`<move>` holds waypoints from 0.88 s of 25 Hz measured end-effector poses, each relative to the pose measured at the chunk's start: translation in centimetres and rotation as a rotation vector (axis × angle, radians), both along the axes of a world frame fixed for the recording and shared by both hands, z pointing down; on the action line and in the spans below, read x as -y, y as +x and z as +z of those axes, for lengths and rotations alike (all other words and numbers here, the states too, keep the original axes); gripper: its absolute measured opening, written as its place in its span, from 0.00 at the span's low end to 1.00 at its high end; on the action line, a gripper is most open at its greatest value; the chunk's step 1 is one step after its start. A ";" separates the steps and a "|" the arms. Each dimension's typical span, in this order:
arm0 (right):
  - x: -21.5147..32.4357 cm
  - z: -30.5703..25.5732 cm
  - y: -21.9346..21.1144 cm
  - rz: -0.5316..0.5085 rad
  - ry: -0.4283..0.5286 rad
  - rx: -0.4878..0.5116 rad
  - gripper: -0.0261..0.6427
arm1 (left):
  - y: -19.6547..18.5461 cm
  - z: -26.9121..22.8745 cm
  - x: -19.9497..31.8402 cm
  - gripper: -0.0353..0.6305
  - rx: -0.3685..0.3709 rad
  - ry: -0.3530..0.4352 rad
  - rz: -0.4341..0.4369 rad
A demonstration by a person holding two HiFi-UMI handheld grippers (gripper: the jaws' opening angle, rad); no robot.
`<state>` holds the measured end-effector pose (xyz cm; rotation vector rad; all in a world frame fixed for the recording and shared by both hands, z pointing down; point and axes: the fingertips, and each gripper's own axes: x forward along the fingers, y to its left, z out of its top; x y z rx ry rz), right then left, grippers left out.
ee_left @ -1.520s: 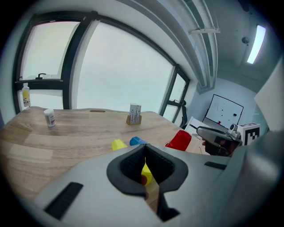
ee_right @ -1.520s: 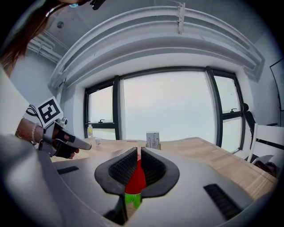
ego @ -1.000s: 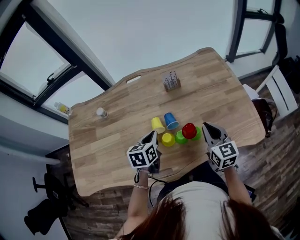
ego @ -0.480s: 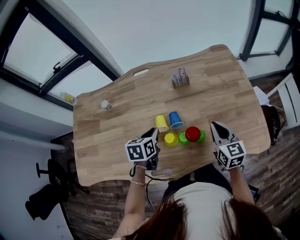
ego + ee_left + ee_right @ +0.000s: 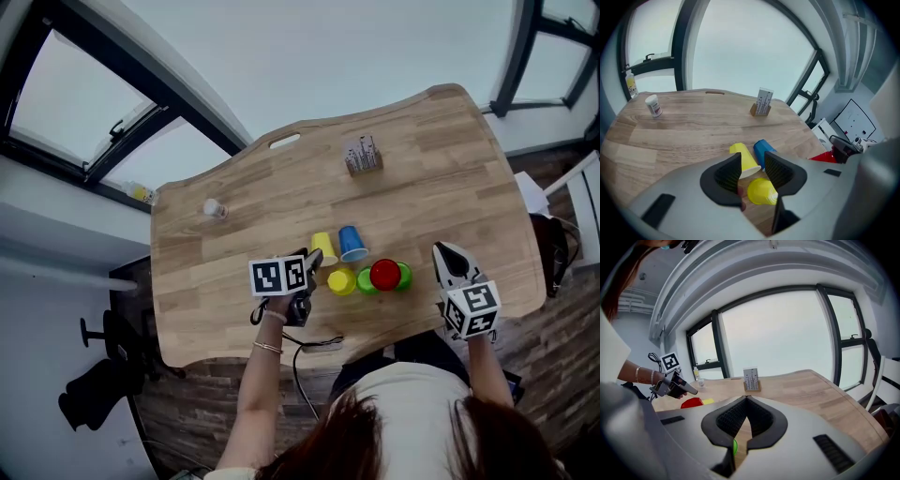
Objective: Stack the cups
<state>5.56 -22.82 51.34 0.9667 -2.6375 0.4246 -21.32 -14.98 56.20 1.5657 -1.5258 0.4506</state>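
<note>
Several cups sit near the table's front edge. A yellow cup and a blue cup lie on their sides. In front of them stand an upturned yellow cup, a red cup and green cups. My left gripper points down at the yellow cups and its jaws have just been opening. The lying yellow cup and the upturned one show through the gap, with neither pad pressing on them. My right gripper hangs shut and empty to the right of the cups, its jaws touching.
A card holder stands at the back of the wooden table. A small white bottle is at the back left. Another bottle rests on the window ledge. A cable hangs over the front edge.
My left gripper moved forward and down to the yellow cups and its jaws opened. My right gripper drifted to the right, away from the red cup, and stayed shut.
</note>
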 end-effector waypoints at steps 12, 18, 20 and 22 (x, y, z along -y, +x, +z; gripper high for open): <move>2.5 1.4 1.6 0.031 -0.022 -0.032 0.08 | -1.4 4.4 2.4 0.41 -0.129 -0.206 0.000; 3.4 1.9 2.1 0.053 -0.033 -0.039 0.08 | -1.3 6.7 3.1 0.47 -0.190 -0.323 0.022; 3.6 2.0 2.2 0.059 -0.037 -0.041 0.08 | -1.3 7.4 3.1 0.47 -0.205 -0.356 0.032; 3.8 2.2 2.4 0.067 -0.040 -0.043 0.08 | -1.2 7.9 3.2 0.47 -0.219 -0.379 0.041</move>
